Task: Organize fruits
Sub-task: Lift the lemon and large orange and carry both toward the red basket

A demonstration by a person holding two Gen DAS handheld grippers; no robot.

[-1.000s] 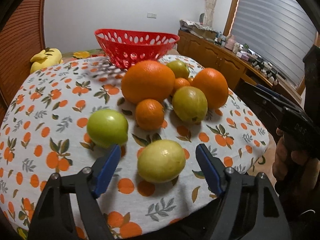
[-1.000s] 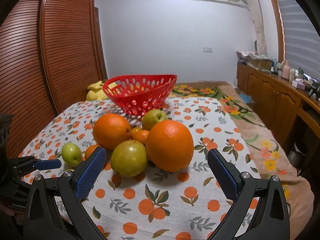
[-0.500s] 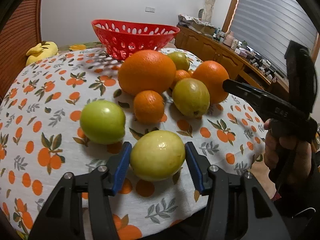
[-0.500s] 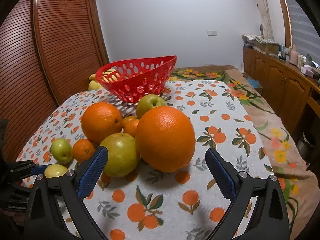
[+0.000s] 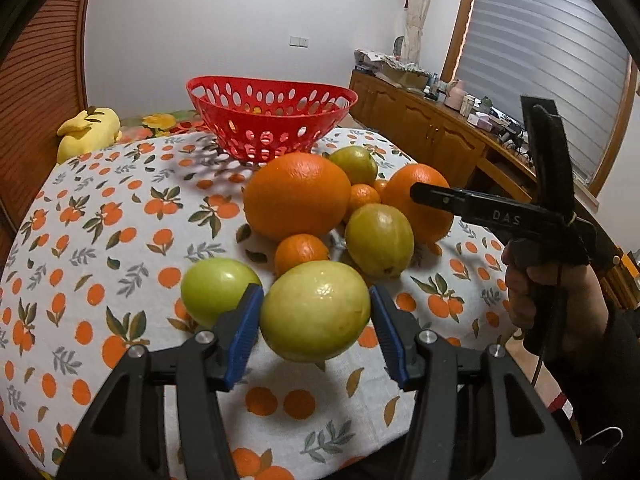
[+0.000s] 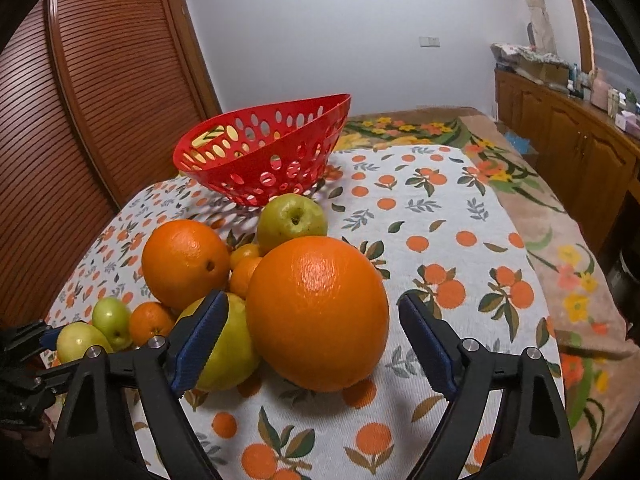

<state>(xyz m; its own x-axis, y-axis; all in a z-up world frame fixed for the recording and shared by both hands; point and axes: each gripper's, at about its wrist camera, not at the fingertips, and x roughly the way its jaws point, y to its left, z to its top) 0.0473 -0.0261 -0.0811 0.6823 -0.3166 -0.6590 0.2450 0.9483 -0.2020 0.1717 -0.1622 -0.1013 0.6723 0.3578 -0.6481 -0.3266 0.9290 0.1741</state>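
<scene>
Left gripper (image 5: 315, 334) clamped on yellow-green fruit (image 5: 315, 311); right gripper (image 6: 312, 344) closing, big orange (image 6: 317, 312) between jaws, untouched. Heavy, round, slick: you grip widest middle.

Both wrist cameras looked down along their fingers, close over the table (image 5: 100, 208), from neighbouring sides, sharing the fruit pile (image 6: 316, 312) and red basket (image 5: 272, 120).

Fruits (image 5: 298, 196) cluster on the table (image 5: 100, 216), basket (image 5: 272, 120) behind them.
</scene>
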